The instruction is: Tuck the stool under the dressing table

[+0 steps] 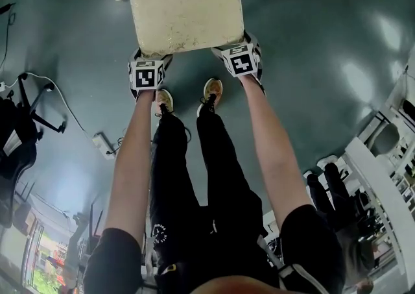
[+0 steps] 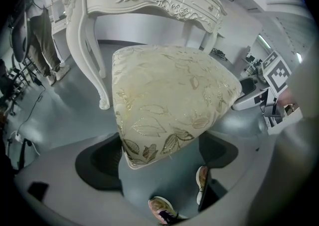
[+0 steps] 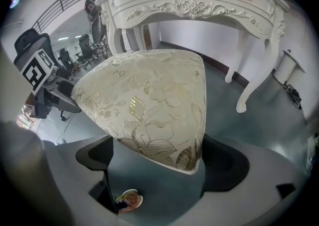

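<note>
Gripping the cream, gold-leafed stool (image 1: 187,13) by its 2 near corners, the left gripper (image 1: 150,59) and right gripper (image 1: 237,45) each have their jaws pressed against a corner of the cushion. The stool is in front of the white dressing table (image 3: 194,0), facing the gap between its curved legs. The cushion hides the stool's legs. The tabletop is cut off.

Bright overhead light, floor (image 1: 311,20) glare, fisheye edge distortion.
</note>
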Action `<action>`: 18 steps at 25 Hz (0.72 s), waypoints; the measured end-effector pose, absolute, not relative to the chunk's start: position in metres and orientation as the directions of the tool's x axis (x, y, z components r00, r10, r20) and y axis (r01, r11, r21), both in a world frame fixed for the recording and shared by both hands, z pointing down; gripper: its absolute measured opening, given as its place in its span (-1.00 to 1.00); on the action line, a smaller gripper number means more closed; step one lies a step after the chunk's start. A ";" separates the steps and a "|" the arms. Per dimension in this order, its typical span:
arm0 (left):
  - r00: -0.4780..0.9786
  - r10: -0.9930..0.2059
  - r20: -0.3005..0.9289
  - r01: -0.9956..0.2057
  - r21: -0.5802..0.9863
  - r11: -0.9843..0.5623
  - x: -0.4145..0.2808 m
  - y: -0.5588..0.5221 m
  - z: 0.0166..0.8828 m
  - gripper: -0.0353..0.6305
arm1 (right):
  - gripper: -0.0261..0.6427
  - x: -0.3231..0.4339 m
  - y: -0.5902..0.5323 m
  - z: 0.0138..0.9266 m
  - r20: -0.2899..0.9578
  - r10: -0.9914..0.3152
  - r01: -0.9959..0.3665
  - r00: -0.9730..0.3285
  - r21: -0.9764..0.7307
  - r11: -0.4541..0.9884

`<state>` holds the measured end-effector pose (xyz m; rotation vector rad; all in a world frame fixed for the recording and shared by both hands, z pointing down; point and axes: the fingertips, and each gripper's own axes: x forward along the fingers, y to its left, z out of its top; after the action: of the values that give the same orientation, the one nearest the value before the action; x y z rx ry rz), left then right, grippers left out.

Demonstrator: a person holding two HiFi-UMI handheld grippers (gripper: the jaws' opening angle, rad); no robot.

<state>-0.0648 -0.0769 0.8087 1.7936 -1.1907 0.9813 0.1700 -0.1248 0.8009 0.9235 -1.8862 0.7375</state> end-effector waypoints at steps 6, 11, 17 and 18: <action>0.271 -0.372 0.888 -0.944 0.170 -0.281 -0.051 -0.109 0.807 0.54 | 0.80 0.184 -0.157 0.799 0.888 -0.316 -0.830 -0.333 -0.116 0.546; 0.264 -0.388 0.883 -0.949 0.166 -0.267 -0.045 -0.127 0.807 0.54 | 0.81 0.189 -0.178 0.799 0.885 -0.317 -0.821 -0.340 -0.114 0.560; 0.260 -0.399 0.879 -0.952 0.165 -0.258 -0.038 -0.146 0.807 0.55 | 0.81 0.195 -0.198 0.800 0.894 -0.300 -0.821 -0.332 -0.117 0.559; 0.261 -0.401 0.878 -0.952 0.165 -0.257 -0.036 -0.151 0.807 0.55 | 0.81 0.197 -0.203 0.800 0.896 -0.299 -0.822 -0.329 -0.116 0.557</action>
<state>-0.0364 -0.1515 0.8075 1.7973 -1.2366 0.9479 0.1970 -0.2030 0.8003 0.9121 -1.8830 0.7249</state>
